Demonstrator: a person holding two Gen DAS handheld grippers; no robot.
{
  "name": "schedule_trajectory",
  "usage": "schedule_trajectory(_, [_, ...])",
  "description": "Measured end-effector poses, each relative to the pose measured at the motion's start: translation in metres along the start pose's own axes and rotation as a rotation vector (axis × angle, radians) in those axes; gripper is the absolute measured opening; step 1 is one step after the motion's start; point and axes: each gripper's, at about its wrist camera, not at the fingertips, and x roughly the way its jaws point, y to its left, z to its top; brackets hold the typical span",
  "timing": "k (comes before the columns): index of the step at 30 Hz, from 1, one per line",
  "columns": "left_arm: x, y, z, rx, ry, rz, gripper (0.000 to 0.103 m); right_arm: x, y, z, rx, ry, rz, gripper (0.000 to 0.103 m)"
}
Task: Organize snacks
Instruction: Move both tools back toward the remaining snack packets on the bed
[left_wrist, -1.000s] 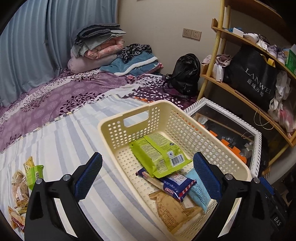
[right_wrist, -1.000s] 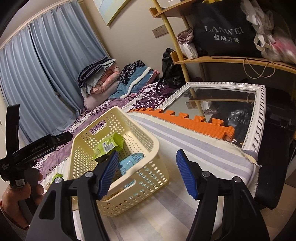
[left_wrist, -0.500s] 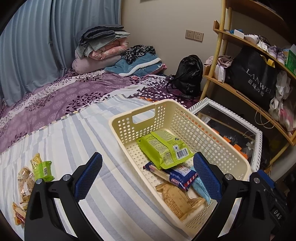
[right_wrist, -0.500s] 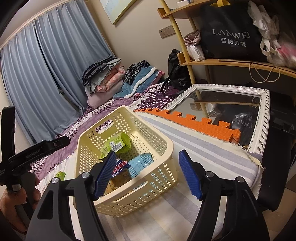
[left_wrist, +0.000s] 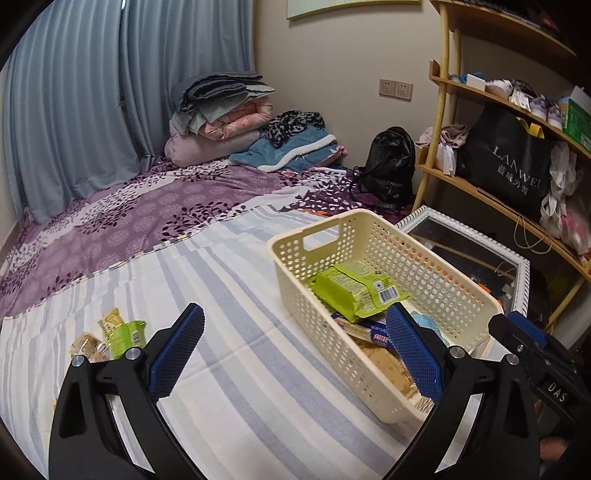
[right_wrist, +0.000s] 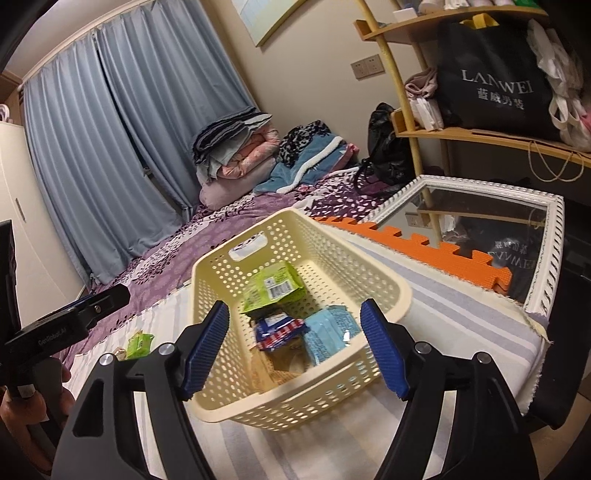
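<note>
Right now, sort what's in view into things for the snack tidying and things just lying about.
For the job: cream basket; green packet and light blue packet inside it; loose snacks on the striped sheet.

Lying about: folded bedding; black backpack; framed mirror; black shopping bag.

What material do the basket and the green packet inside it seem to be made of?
Basket: probably moulded plastic, cream and matte; its walls carry regular round holes and a cut-out handle. Green packet: likely thin plastic film, slightly glossy; it has crinkles, a crimped edge and a printed barcode.
</note>
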Motion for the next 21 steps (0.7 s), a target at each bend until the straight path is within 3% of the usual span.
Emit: schedule_trajectory(21, [-0.052,0.093,-0.026,-0.151,-0.041,0.101,0.100,0.008,0.077,-0.009,-0.122,0.037,0.087,0.073])
